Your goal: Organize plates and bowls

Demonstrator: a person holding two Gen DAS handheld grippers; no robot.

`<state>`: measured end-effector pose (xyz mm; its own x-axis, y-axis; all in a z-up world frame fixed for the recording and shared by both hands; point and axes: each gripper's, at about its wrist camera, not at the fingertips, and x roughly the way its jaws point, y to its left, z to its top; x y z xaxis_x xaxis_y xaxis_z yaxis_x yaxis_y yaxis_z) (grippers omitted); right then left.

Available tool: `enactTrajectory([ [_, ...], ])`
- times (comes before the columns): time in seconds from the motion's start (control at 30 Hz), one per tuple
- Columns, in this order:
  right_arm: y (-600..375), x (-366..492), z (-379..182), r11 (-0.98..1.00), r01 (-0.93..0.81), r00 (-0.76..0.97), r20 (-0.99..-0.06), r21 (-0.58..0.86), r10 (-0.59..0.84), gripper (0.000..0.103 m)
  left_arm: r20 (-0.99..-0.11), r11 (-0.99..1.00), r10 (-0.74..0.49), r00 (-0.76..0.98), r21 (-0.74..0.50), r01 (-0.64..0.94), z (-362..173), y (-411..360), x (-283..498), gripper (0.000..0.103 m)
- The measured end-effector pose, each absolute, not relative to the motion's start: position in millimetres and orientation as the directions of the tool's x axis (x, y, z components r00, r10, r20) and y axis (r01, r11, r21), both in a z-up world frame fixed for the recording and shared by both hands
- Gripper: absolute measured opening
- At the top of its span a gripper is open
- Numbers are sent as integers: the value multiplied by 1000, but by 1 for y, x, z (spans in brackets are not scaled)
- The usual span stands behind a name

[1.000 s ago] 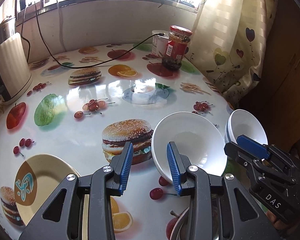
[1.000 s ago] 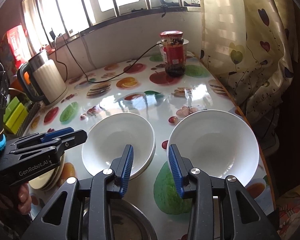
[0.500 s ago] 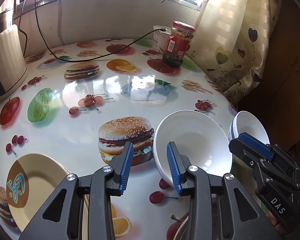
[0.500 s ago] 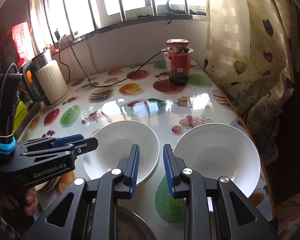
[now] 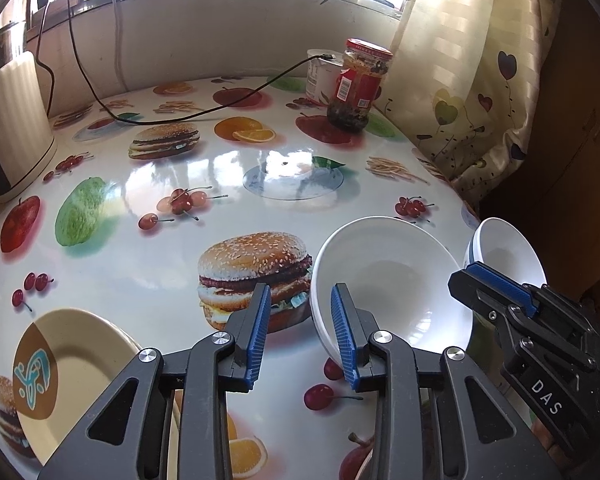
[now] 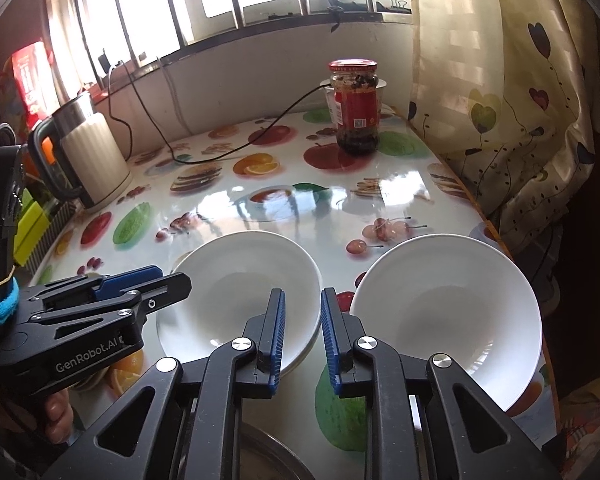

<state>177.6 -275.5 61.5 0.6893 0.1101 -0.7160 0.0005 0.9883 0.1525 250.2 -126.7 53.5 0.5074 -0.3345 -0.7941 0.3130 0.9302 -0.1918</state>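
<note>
Left hand-held gripper (image 5: 300, 330): jaws partly apart and closing, nothing between the blue pads (image 5: 260, 328); right-hand pad just at the near rim of the left white bowl (image 5: 388, 280), contact not clear. Seen from the right wrist as well (image 6: 140, 284), low beside that same bowl, with a person's fingers (image 6: 56, 412) around its handle.

Right hand-held gripper (image 6: 302, 332): jaws narrow and closing, empty, above the gap between the two bowls. Seen from the left wrist too (image 5: 496, 284), in front of the right bowl.

Left white bowl (image 6: 240, 296) taken as landmark, sitting on the bench (image 5: 140, 272) with fruit and burger print, apparently on top of another white dish. Right white bowl (image 6: 448, 320) just beside it on the right, near the bench edge, not touching. Cream plate with brown and blue mark (image 5: 64, 364) well to the left of it. Rim of a metal dish (image 6: 268, 452) in front of it, under the right hand-held gripper. Jar with red lid (image 6: 356, 108) far behind it, close to the curtain (image 6: 500, 100). Kettle (image 6: 88, 156) far behind and to the left, a black cable (image 6: 228, 152) across the bench between kettle and jar.
</note>
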Motion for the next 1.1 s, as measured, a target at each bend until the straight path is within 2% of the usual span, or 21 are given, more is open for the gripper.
enactTrajectory([
  [0.67,-274,182,60,990,4,687,-719,143,101,16,-787,928,-332,519,-173,331,54,-132,249,8],
  [1.1,-272,183,53,987,0,671,-732,159,118,15,-786,930,-334,521,-184,319,53,-128,250,7],
])
